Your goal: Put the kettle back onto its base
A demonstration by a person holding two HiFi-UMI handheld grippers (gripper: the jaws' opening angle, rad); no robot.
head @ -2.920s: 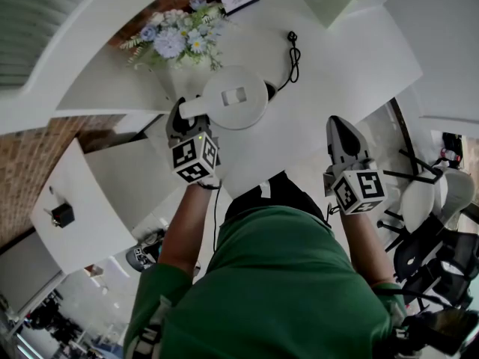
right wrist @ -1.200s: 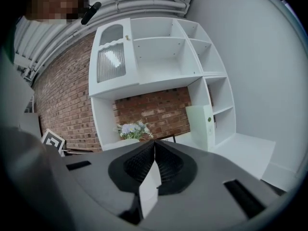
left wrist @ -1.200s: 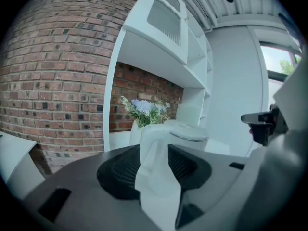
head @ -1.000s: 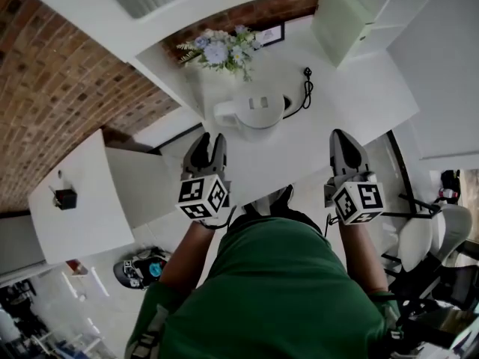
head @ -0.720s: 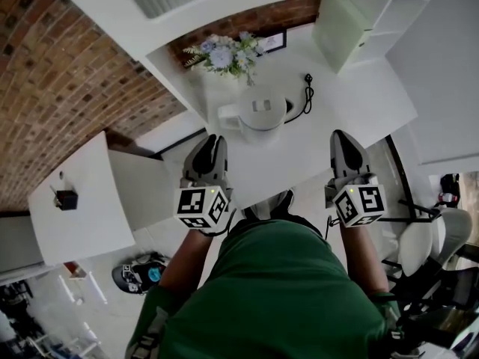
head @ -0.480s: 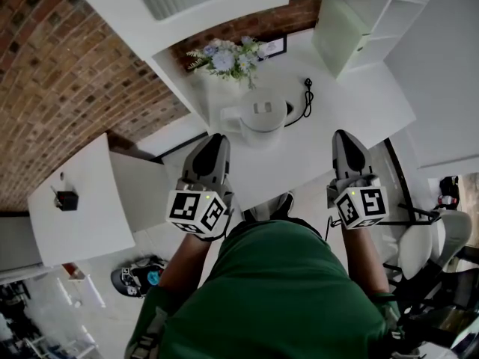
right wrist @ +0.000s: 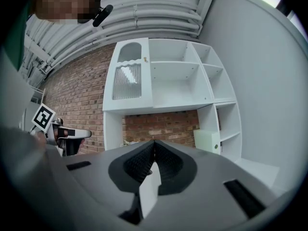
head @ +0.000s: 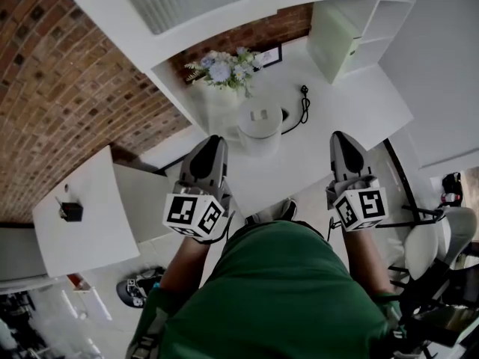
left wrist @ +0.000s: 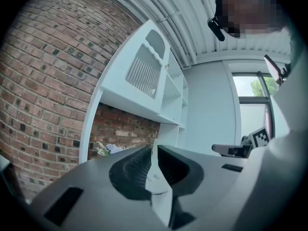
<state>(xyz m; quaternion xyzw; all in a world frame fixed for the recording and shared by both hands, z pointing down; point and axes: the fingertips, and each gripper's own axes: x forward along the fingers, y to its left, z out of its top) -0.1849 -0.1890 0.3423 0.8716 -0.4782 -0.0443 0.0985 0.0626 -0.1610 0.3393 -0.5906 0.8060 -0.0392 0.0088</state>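
1. At the bottom of the head view, a green top (head: 277, 290) is seen.
2. Just above it, at lower left, the left claw (head: 212, 140) is held closed on nothing, its jaws pressed together.
3. Right of centre, the right claw (head: 340, 137) is likewise closed and empty.
4. Farther off, at upper centre, the kettle (head: 260, 118) is stood on the white bench (head: 337, 118), well apart from both, with a black cord (head: 302, 105) just beside it on the right.
5. Flowers (head: 221, 67) are set behind it, before a brick wall (head: 254, 32).
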